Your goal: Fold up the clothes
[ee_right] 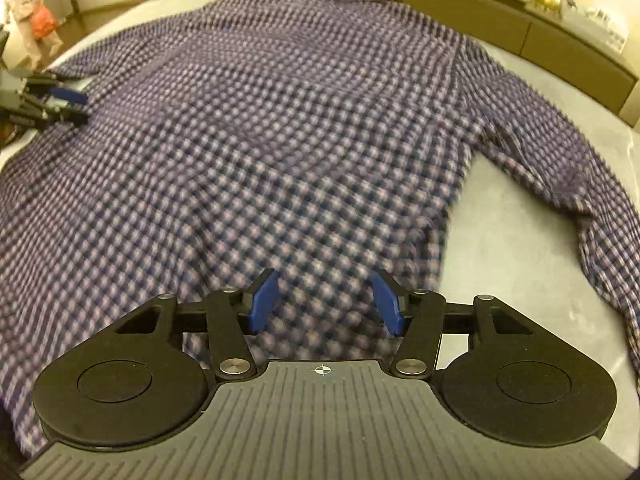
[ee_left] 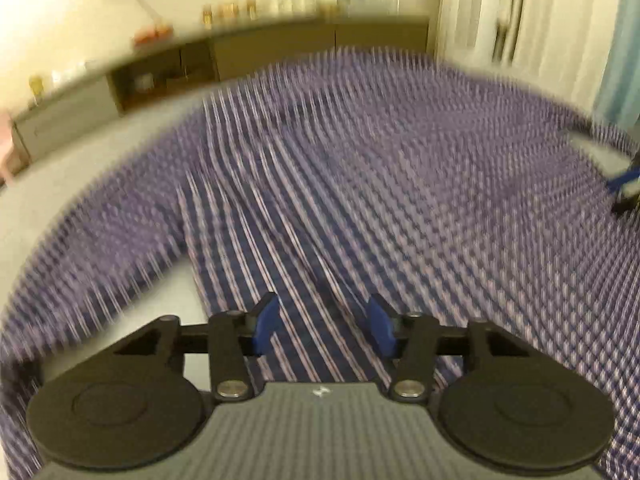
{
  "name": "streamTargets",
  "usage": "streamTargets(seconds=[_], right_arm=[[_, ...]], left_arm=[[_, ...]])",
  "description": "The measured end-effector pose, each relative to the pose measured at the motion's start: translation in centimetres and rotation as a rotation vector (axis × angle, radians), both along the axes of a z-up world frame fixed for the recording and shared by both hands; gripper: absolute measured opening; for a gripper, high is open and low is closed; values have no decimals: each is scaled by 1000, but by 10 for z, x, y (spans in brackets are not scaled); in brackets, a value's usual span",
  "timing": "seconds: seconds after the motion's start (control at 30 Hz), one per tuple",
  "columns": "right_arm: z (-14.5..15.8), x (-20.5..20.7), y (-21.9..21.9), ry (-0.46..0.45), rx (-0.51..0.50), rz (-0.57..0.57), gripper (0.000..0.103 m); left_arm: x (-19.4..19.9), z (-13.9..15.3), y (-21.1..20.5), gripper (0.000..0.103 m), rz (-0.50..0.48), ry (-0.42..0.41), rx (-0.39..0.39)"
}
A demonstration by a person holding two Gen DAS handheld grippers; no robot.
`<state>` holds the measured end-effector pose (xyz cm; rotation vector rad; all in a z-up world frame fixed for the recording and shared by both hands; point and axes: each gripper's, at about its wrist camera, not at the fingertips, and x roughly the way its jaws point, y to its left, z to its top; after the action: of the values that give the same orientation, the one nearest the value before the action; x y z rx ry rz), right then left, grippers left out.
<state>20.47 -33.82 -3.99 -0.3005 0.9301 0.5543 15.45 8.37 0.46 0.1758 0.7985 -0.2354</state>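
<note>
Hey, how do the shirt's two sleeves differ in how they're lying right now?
In the left wrist view, one sleeve sweeps out in a long smooth curve, though motion blur smears it. In the right wrist view, the other sleeve runs out from the shoulder, bunches into wrinkles at a bend, then turns back toward the camera. Both are unfolded, spread away from the shirt body on the grey table.

Low cabinet, bottles, table
</note>
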Motion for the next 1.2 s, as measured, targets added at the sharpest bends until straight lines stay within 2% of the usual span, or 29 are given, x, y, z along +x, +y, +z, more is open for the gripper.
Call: streamTargets(seconds=[0.03,0.13,0.2,0.23,0.27,0.33,0.37,0.4,0.43,0.47,0.53,0.57,0.6,0.67,0.8,0.83,0.9,1.0,1.07,1.1,1.13,1.17,1.2], right_arm=[[1,10,2,-26,10,-21,49],[3,40,8,-105,40,-85,49],[3,61,13,-159,52,-128,50],[0,75,18,-190,38,-150,51],[-5,87,22,-213,25,-167,51],[-15,105,21,-226,14,-187,52],[-16,110,12,-207,33,-197,57],[-16,116,3,-188,52,-208,60],[-17,121,-6,-168,71,-218,52],[-16,125,-13,-153,65,-228,50],[-9,124,-27,-144,-15,-257,53],[-7,124,-38,-125,-9,-284,55],[-6,127,-52,-99,21,-311,55],[-2,131,-65,-76,49,-347,55],[23,128,-52,-165,91,-361,52],[30,128,-46,-190,105,-362,55],[36,144,-36,-211,124,-355,59],[30,177,-19,-202,97,-353,57],[18,204,-9,-170,59,-363,57],[12,218,-5,-135,46,-355,53],[6,232,-3,-114,32,-350,54],[1,242,-3,-124,15,-350,55],[-1,252,-8,-135,2,-365,60]], left_arm=[[17,2,6,50,43,-18,13],[69,8,22,49,169,-64,52],[103,-3,35,49,221,-45,64],[108,-11,40,49,237,-38,65],[112,-20,46,51,244,-32,70],[116,-27,57,65,246,-33,68],[116,-27,63,65,251,-31,63],[119,-24,69,62,278,-11,59],[122,-23,76,60,311,-3,68],[124,-24,83,57,351,-8,91],[130,-27,99,52,456,-24,157],[132,-27,106,47,499,-26,170],[132,-25,113,39,514,-16,135],[131,-18,114,39,482,-20,39],[137,6,70,46,317,-104,59],[145,7,56,47,282,-109,88],[164,0,38,46,239,-80,113],[190,-18,21,47,170,-28,117],[204,-36,19,48,176,-17,130],[207,-37,26,52,200,-21,129],[210,-38,32,61,225,-25,128],[213,-39,39,62,250,-30,127],[215,-40,46,58,280,-35,133]])
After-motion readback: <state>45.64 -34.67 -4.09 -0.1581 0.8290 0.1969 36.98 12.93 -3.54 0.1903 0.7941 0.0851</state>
